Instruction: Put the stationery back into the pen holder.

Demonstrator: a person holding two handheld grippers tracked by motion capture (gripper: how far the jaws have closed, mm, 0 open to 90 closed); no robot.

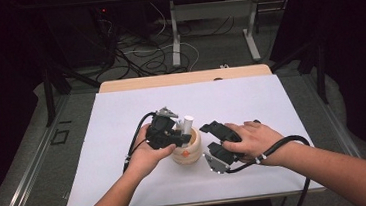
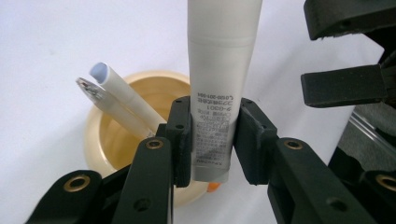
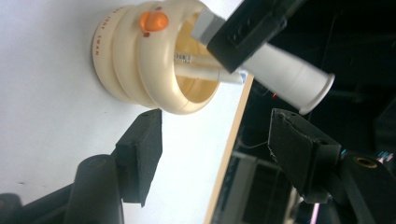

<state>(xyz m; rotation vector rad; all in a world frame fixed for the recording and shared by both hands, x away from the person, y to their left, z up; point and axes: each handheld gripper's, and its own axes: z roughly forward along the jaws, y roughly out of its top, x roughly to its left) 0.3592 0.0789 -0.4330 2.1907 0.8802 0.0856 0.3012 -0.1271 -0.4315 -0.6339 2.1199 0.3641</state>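
Cream ribbed holder just behind left gripper; two slim tubes lean inside it. Left hand beside holder, its jaws clamped on a white tube, upright, over the holder's rim. Right gripper lies sideways just right of holder, jaws parted, nothing between.

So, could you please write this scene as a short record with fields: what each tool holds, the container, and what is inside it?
left tool: shut on the white plastic tube with small printed text, held above the cup
right tool: open, nothing between its pads, beside the cup
container: cream-coloured ribbed round cup with an orange knob, standing on the white table sheet
inside cup: two thin white stick-shaped items, leaning on the rim
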